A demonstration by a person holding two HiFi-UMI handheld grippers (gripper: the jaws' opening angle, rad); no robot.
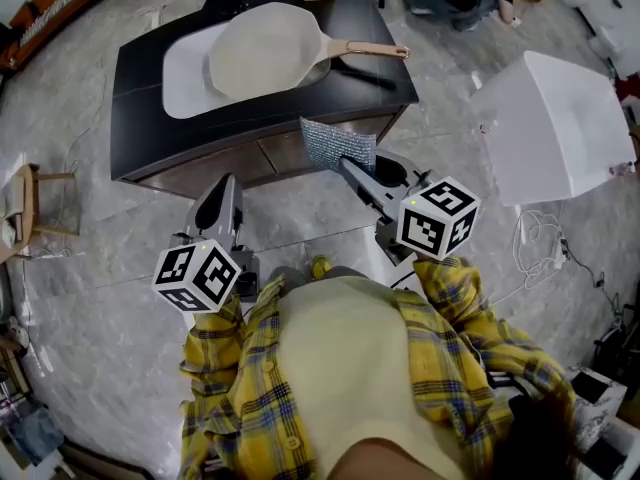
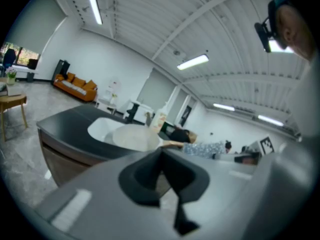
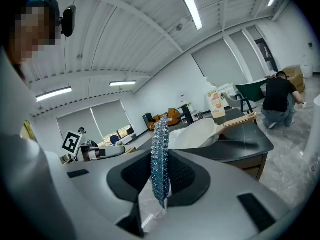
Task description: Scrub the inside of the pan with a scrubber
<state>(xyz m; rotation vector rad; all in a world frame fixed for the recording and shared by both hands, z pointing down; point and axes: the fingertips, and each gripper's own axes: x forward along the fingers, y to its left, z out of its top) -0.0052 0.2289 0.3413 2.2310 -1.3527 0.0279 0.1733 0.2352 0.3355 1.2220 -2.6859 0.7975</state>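
One scrubber (image 1: 338, 146) aloft, one pan (image 1: 262, 52) on the dark counter (image 1: 150, 138)
Of the two, the right hand-held gripper (image 1: 350, 166) pinches the blue-silver scrubber upright by the counter's near edge; the left hand-held gripper (image 1: 226, 190) has its jaws pressed together on nothing; the cream pan lies on a white mat (image 1: 183, 73), wooden handle (image 1: 370, 49) rightward, apart from the scrubber.

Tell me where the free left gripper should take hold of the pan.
The handle, midway along. It is a slim straight bar jutting right from the pan, raised off the dark table, so jaws can close across it from above. The left gripper is shut; open it first.
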